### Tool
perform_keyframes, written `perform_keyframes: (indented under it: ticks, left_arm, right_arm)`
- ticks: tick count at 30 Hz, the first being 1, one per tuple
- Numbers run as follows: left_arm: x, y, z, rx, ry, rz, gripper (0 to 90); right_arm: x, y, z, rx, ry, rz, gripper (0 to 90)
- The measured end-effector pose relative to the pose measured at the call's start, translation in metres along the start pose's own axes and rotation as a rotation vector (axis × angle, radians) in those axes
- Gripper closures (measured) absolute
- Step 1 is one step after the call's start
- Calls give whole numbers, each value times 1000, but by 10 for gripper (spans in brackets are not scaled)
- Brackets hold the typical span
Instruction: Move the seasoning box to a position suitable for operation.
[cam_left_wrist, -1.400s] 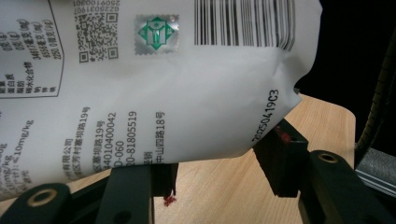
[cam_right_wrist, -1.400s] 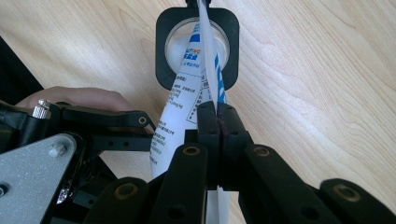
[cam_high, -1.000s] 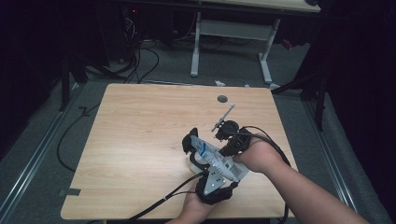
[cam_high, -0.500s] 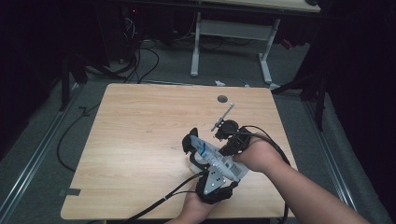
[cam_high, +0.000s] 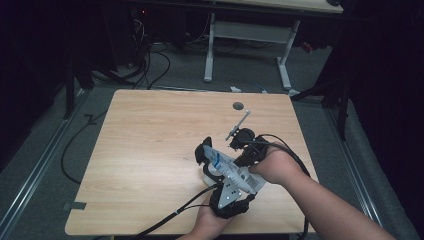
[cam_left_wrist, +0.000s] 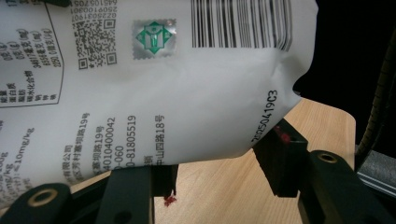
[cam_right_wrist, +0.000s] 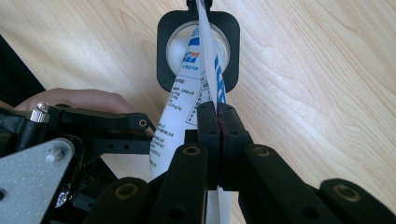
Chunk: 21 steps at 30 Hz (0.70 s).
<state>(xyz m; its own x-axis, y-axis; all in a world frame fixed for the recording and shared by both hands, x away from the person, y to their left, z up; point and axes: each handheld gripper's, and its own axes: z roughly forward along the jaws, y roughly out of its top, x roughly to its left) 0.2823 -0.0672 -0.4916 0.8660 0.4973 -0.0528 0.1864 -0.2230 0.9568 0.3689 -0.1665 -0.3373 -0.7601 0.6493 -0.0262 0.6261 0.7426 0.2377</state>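
Pale wooden table (cam_high: 150, 150), dark room | left gripper (cam_left_wrist: 219, 179) clamps soft white printed pouch's (cam_left_wrist: 140, 93) body, likely steadying it | right gripper (cam_right_wrist: 218, 126) clenched on pouch's flat edge seam, seemingly to tear it | pouch spans both, above table's near-right part

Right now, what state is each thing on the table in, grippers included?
White tube: off the table, lying slanted between both grippers, its head in a black square holder.
Left gripper: shut on the tube's body.
Right gripper: shut flat on the tube's crimped end.
Thin metal tool: lying loose on the table, untouched.
Small dark disc: lying flat near the far edge.
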Motion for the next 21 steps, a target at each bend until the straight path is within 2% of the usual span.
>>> perform_keyframes:
  ticks: [21]
  left_arm:
    - [0, 0, 0, -7, 2, -5, 535]
  right_arm:
    - [0, 1, 0, 0, 0, 0, 898]
